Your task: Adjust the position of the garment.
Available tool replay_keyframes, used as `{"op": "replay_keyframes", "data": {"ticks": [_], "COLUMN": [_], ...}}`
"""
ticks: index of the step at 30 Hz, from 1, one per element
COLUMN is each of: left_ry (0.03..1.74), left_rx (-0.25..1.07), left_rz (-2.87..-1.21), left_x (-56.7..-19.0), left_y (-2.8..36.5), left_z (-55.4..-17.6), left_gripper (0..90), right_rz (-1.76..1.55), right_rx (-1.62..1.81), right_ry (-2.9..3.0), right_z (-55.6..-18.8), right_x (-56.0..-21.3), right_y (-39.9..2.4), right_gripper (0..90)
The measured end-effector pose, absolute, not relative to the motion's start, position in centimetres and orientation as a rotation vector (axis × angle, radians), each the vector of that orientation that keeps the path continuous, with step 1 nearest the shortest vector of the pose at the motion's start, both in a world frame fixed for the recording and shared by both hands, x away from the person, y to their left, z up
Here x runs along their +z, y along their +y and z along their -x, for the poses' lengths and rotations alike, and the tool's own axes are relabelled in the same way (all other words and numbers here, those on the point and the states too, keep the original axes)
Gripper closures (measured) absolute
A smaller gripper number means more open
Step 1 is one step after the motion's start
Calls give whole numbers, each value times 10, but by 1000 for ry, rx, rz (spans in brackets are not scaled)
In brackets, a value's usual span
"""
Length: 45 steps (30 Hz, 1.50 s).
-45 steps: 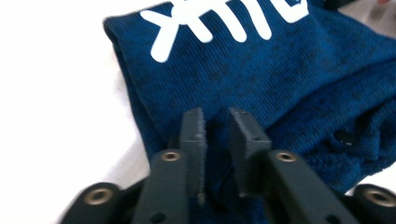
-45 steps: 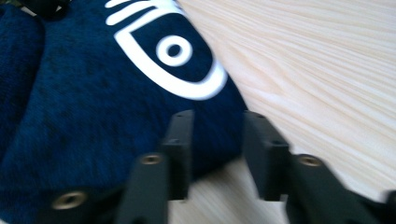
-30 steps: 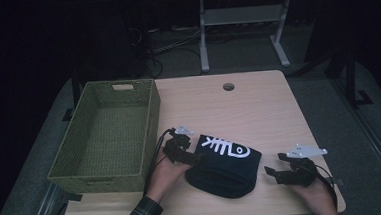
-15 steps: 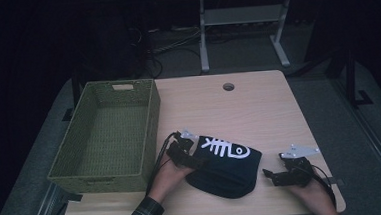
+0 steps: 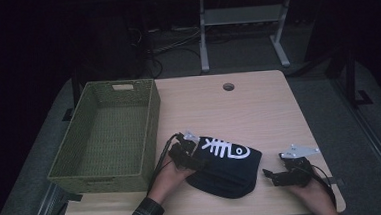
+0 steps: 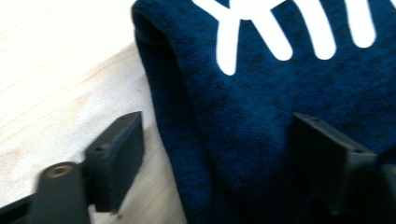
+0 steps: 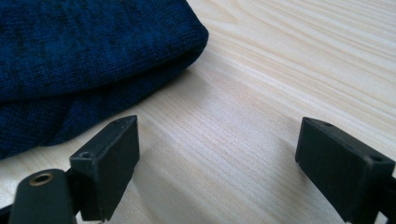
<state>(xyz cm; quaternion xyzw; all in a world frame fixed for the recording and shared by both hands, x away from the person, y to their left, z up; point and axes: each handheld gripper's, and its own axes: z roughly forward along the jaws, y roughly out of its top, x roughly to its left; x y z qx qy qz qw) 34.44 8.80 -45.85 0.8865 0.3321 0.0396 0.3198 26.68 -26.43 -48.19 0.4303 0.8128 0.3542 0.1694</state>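
2 tongs sitting open: left tongs (image 5: 194, 155), jaws just closing a bit, straddling the folded navy garment's (image 5: 227, 166) left edge, lower centre of frame; right tongs (image 5: 272, 176) resting just right of it on the surface (image 5: 258, 108), holding nothing.

The room is dark. A pale wood table (image 5: 258, 108) with 1 round hole (image 5: 228, 86) stands on grey floor (image 5: 366, 142). Beyond the table, a white frame (image 5: 238, 24) on 2 legs; left of it, black cables (image 5: 167, 46) lie on the floor.
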Motion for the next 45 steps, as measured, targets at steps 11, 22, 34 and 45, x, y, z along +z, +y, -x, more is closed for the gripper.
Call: {"op": "replay_keyframes", "data": {"ticks": [11, 22, 34, 45], "left_ry": [855, 860, 884, 857], "left_rx": [24, -37, -103, -106], "left_rz": [-2315, -2320, -2266, -2232], "left_x": [-457, -456, -446, -424], "left_y": [88, 89, 94, 95], "left_z": [-344, -347, -350, -345], "left_gripper": [514, 658, 684, 686], "right_rz": [-1224, -1224, -1224, -1223], "right_rx": [1006, 1006, 1006, 1006], "right_ry": [2310, 2310, 2310, 2311], "right_z": [-267, -267, -267, -267], "right_x": [-482, -482, -482, -482], "right_y": [-264, -264, -264, -264], "right_gripper": [131, 131, 131, 130]}}
